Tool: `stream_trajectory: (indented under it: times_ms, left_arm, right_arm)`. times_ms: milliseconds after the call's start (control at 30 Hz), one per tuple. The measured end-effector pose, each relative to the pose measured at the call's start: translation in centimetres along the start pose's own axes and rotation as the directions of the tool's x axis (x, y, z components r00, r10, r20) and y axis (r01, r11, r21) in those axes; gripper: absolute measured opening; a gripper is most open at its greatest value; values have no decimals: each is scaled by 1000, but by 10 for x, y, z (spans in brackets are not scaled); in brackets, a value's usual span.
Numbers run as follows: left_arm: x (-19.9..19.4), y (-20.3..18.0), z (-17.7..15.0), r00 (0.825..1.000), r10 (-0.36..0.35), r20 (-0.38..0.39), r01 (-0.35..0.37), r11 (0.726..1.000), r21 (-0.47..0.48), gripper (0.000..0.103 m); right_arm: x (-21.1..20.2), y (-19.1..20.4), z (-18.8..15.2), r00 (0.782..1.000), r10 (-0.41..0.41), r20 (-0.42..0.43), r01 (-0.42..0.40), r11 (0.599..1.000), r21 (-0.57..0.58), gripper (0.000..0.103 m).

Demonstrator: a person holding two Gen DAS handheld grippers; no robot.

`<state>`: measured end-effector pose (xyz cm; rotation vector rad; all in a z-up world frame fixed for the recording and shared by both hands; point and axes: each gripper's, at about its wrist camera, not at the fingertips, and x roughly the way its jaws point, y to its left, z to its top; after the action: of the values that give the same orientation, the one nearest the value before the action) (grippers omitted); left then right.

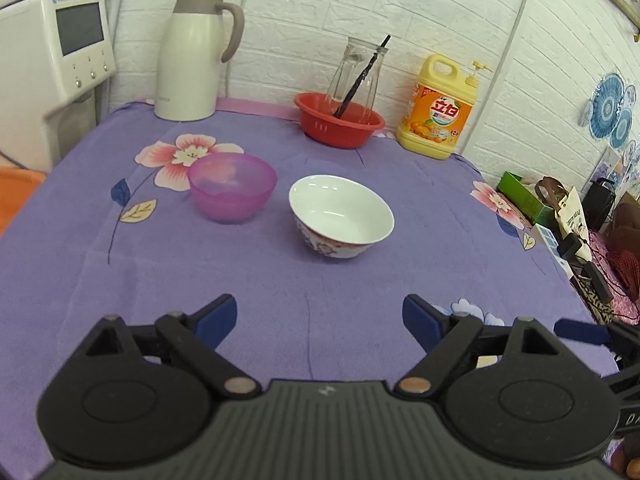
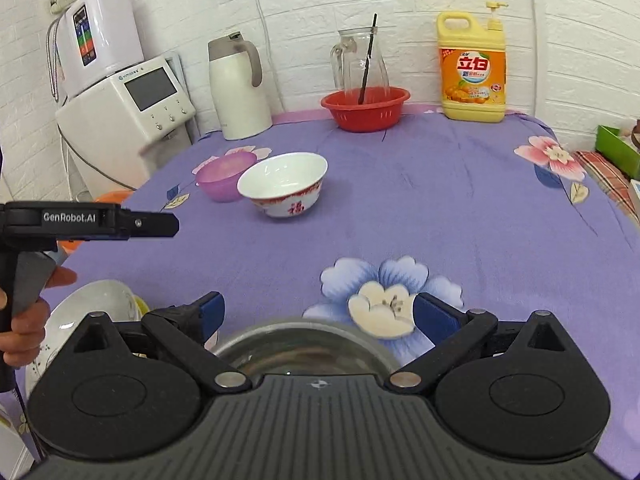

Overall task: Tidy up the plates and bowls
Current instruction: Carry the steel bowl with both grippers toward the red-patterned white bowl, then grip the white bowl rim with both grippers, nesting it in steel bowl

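A white bowl with a red pattern (image 1: 342, 216) stands mid-table, with a translucent pink bowl (image 1: 233, 187) to its left; both also show in the right wrist view, the white bowl (image 2: 283, 184) in front of the pink bowl (image 2: 224, 174). My left gripper (image 1: 319, 320) is open and empty, short of the white bowl. My right gripper (image 2: 316, 316) is open above a clear glass bowl (image 2: 304, 348) near the table's front edge. A white plate (image 2: 92, 308) lies at the front left. The left gripper's body (image 2: 88, 220) shows at the left.
At the back stand a white thermos jug (image 1: 192, 56), a red basket (image 1: 339, 120) holding a glass pitcher (image 1: 356, 76), and a yellow detergent bottle (image 1: 440, 108). A white appliance (image 1: 52, 52) is at the left. Clutter (image 1: 568, 216) lies past the right table edge.
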<state>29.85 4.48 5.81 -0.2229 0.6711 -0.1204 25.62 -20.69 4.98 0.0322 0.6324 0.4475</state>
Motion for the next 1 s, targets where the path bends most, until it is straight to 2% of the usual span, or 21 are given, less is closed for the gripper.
stream_trajectory:
  times_ms: [167, 433, 600, 733, 1000]
  left_arm:
    - [17, -5, 13, 1000, 30, 3, -30, 999, 34, 85]
    - [47, -5, 28, 998, 55, -19, -54, 997, 50, 86]
    - [63, 8, 34, 998, 47, -28, -48, 999, -5, 85]
    - [76, 18, 36, 997, 49, -59, -53, 997, -58, 85]
    - [93, 22, 42, 995, 65, -74, -70, 995, -70, 85]
  right_arm:
    - [17, -2, 31, 1000, -21, 2, 21, 997, -76, 103]
    - [71, -17, 65, 998, -23, -63, 17, 994, -108, 103]
    - [106, -30, 77, 994, -36, -100, 27, 996, -89, 103]
    - [127, -29, 82, 993, -47, -109, 33, 991, -129, 103]
    - [146, -20, 94, 995, -24, -95, 5, 980, -197, 103]
